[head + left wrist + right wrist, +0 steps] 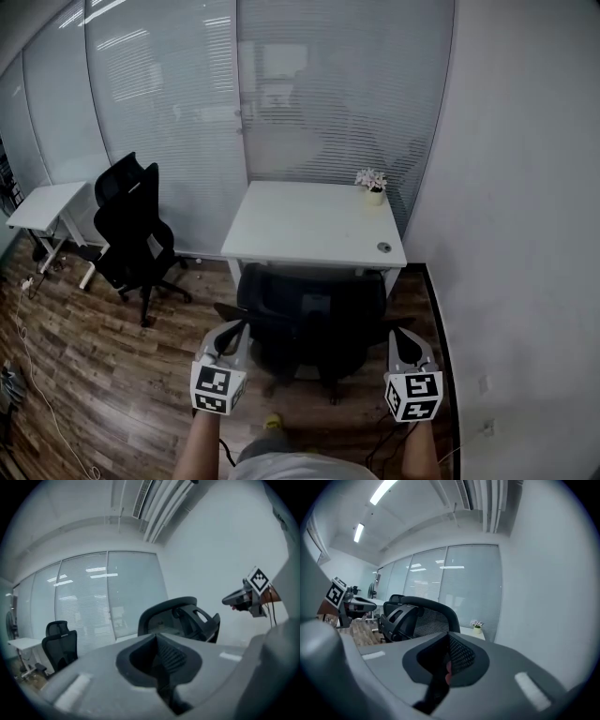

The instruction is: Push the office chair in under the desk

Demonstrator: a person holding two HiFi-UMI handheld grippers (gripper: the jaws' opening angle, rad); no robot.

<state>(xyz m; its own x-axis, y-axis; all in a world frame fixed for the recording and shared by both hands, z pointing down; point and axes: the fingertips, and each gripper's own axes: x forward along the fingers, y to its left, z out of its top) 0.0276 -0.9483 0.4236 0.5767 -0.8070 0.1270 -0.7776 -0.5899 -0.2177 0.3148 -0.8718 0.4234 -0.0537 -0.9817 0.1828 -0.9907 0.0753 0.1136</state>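
Wood floor (103, 375); office chair (309, 314) (black) at desk (309, 225); left tool (232, 328), right tool (399, 336) closed.

Office chair (314, 323) is parked just before desk (314, 225), backrest at its near edge. Potted plant (373, 181) is set on desk's far-right corner. 2nd chair (131, 230) & small table (47, 204) are placed to the left, w/ glass partition (187, 94) behind.

A glass partition (178, 103) with blinds is seen far, a white wall (525, 206) right, wood floor (84, 375) near, and a second black chair (131, 225) beside a small white table (42, 202) left
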